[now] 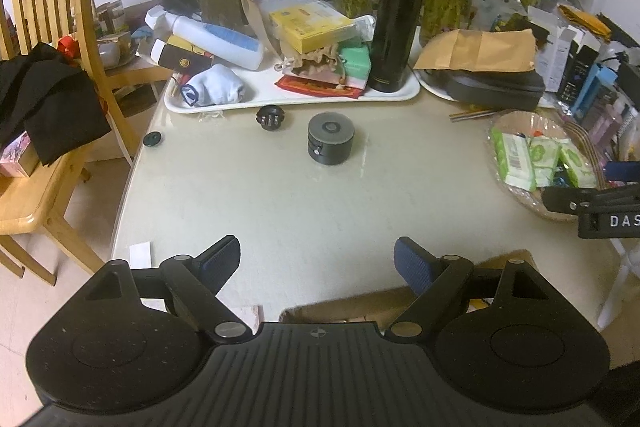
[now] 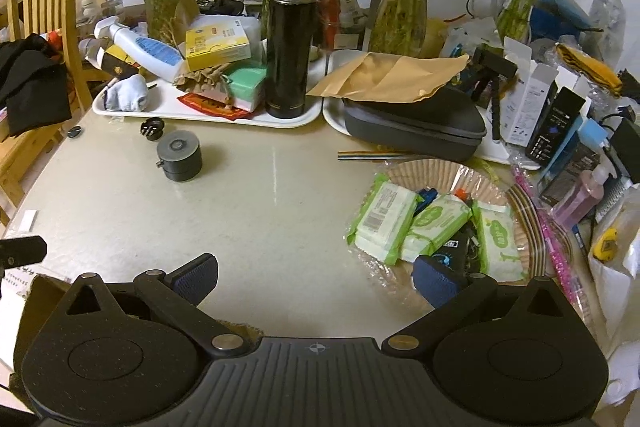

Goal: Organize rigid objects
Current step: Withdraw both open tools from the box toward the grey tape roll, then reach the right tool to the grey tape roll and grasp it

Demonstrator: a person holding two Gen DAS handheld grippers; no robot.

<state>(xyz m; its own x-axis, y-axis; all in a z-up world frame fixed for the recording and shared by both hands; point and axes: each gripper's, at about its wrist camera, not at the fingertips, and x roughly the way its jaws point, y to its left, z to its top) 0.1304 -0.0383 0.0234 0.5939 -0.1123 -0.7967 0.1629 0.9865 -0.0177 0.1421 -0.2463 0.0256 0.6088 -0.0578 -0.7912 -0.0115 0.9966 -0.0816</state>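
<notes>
Where the table [image 1: 304,211] runs bare between its near edge and the two white trays along the back, a grey cylinder [image 1: 331,138] stands upright, its round face up and a small knob low on its side. It sits toward the table's left edge, short of the left tray [image 1: 256,95]. Just behind it, nearer that tray's front rim, lies a small black fitting [image 1: 271,117] whose form is too small to read. A flat black disc [image 1: 153,139] rests at the very left edge, close to the drop toward the wooden chair [image 1: 44,75].

A tall black flask [image 1: 394,23] stands upright in the left tray's right end, its long axis vertical, crowded by a yellow box [image 1: 310,23], a white spray bottle [image 1: 216,37] lying on its side and a rolled sock [image 1: 214,89]. The right tray [image 2: 334,117] is mostly hidden under a dark zip case [image 2: 416,131] and brown paper bag [image 2: 392,75].

The open middle and near side of the table give free room. At the right edge a shallow basket [image 2: 524,203] holds green tissue packs [image 2: 384,223].

The left gripper [image 1: 318,265] hangs over the near edge, fingers spread wide with nothing between them. The right gripper [image 2: 316,281] does likewise; its right finger [image 2: 434,281] overlaps the basket's contents, and whether it touches them cannot be told.
</notes>
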